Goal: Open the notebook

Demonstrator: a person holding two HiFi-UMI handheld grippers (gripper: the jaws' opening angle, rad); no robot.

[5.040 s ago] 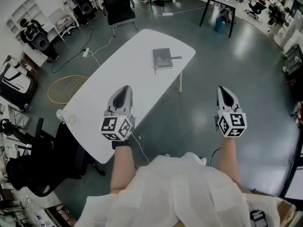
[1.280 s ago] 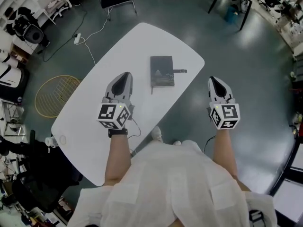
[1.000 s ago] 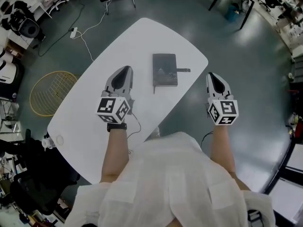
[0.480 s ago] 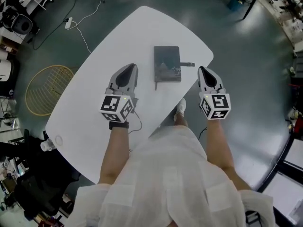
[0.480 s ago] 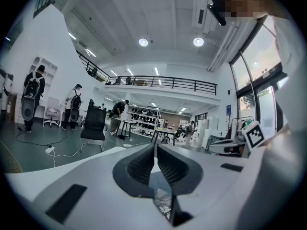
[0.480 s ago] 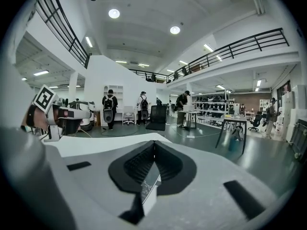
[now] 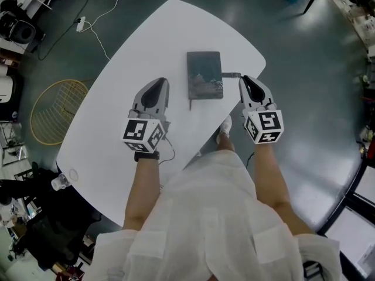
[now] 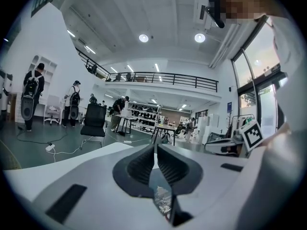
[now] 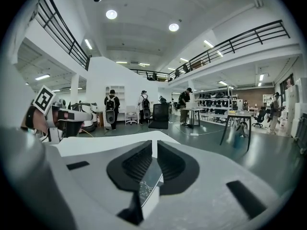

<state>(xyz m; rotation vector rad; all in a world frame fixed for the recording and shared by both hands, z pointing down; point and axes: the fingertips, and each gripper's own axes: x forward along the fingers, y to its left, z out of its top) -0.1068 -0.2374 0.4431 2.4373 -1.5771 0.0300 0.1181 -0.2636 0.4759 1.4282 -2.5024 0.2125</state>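
Note:
A closed notebook [image 7: 204, 75] with a dark cover lies on the white oval table [image 7: 117, 98], and a short strap [image 7: 231, 74] sticks out from its right edge. My left gripper [image 7: 158, 82] hovers over the table just left of the notebook, pointing away from me. Its jaws [image 8: 154, 145] are shut and hold nothing. My right gripper [image 7: 245, 78] is at the table's right edge, its tip close beside the strap. Its jaws [image 9: 154, 143] have just been opening and stand a narrow slit apart, with nothing between them.
The table's near edge runs slantwise under my arms, with grey floor beyond it on the right. A yellow wire hoop [image 7: 50, 110] and a white cable [image 7: 94, 34] lie on the floor at the left. A black chair [image 7: 41, 239] stands at the lower left.
My right gripper has swung left from over the floor to the table's edge beside the notebook's strap. The left gripper has edged closer to the notebook.

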